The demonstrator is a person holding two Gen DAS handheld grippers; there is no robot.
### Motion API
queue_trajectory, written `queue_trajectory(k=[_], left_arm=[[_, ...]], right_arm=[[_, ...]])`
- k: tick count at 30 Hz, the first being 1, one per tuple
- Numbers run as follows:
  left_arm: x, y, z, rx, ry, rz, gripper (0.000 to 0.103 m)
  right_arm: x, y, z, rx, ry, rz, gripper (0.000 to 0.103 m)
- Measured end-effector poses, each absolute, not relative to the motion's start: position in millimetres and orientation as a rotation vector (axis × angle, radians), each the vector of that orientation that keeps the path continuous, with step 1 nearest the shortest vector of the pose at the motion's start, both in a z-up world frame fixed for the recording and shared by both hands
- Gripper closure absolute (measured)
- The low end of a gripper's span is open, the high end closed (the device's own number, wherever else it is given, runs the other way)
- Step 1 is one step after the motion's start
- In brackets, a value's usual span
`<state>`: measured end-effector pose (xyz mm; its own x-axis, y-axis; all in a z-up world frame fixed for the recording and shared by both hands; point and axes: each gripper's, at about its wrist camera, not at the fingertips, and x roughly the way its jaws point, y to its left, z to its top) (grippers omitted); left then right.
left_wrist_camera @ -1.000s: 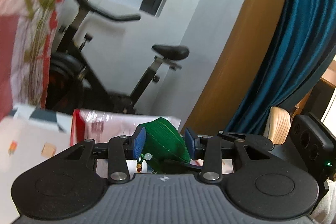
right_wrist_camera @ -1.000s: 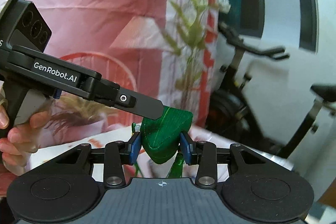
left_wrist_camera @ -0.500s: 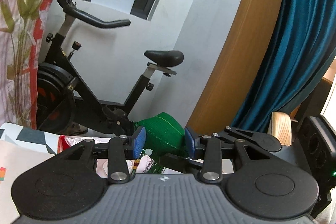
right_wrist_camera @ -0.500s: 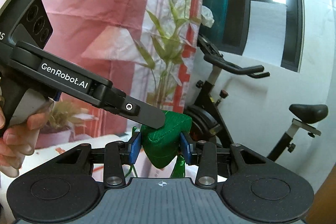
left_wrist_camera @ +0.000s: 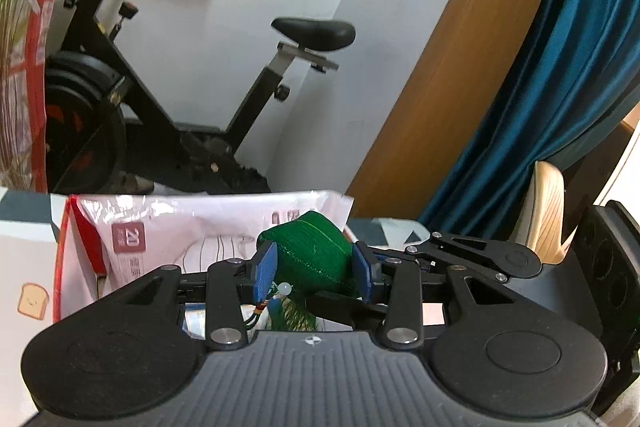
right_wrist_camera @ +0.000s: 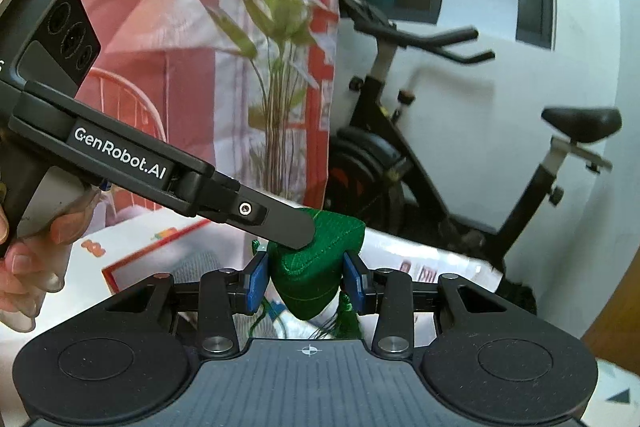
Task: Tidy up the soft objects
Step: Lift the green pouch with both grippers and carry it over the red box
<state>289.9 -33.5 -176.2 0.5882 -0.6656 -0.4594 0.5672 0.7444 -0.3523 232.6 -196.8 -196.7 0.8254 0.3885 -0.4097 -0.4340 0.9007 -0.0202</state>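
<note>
Green stuffed pouch (left_wrist_camera: 310, 251) is the soft thing you are holding, and you are holding it with both tools at once, up in the air over a red-edged white box (left_wrist_camera: 160, 235). Your left hand-held gripper (left_wrist_camera: 316, 271) is clamping it, the two blue pads (left_wrist_camera: 266, 265) pressing on either side of the fabric, with a pale bead (left_wrist_camera: 285, 288) and a green tassel (left_wrist_camera: 292, 315) hanging below it. Your right hand-held gripper (right_wrist_camera: 306, 281) is also clenching the pouch (right_wrist_camera: 316, 267), its blue pads (right_wrist_camera: 256, 281) squeezing the lower pointed part from both sides. In the right wrist view, the left tool's black finger (right_wrist_camera: 276, 217) is coming in from the left and lying across the top of the pouch, and your left hand (right_wrist_camera: 28, 259) is wrapping the grip at the picture's edge. In the left wrist view, the right tool's black linkage (left_wrist_camera: 472, 255) is reaching in from the right, touching the pouch at its far side. The box below is sitting on a bench (left_wrist_camera: 24, 267) covered with a pale cloth bearing a small toast picture. Behind it an exercise bike (left_wrist_camera: 160, 75) is standing against a white wall, with a wooden panel (left_wrist_camera: 440, 67) and a blue curtain (left_wrist_camera: 560, 87) to the right. A plant-printed red and white sheet (right_wrist_camera: 160, 27) is hanging on the left.
</note>
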Motion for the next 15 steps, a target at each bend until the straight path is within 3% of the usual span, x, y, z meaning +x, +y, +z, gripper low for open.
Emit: queue_trajectory(k=[15], left_arm=[[298,-5,-204,-0.165,0.739,-0.640,0.059]], right_arm=[[250,-174,-231,0.013,0.579,0.543,0.066]])
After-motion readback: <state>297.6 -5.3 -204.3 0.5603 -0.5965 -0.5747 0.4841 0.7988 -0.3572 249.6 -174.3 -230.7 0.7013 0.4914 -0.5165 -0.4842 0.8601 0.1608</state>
